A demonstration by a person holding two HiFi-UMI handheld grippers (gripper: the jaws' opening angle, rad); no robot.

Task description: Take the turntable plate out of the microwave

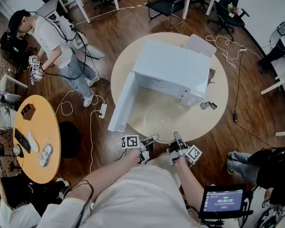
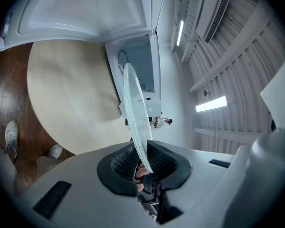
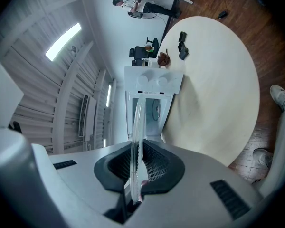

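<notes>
The clear glass turntable plate [image 1: 164, 115] hangs level just in front of the white microwave [image 1: 173, 70], whose door [image 1: 121, 103] stands swung open to the left. My left gripper [image 1: 151, 140] is shut on the plate's near rim, and my right gripper [image 1: 176, 138] is shut on the same rim a little to the right. In the left gripper view the plate [image 2: 135, 110] runs edge-on between the pads of the left gripper [image 2: 145, 158], with the microwave cavity [image 2: 140, 65] beyond. In the right gripper view the plate [image 3: 137, 127] is clamped in the right gripper [image 3: 135, 175], facing the microwave [image 3: 154, 82].
The microwave stands on a round pale table [image 1: 216, 115] with small black items [image 1: 208, 105] at its right and a white box [image 1: 199, 44] behind it. A person [image 1: 52, 42] stands at the left. An orange table [image 1: 35, 137], a power strip [image 1: 103, 110] and cables lie around.
</notes>
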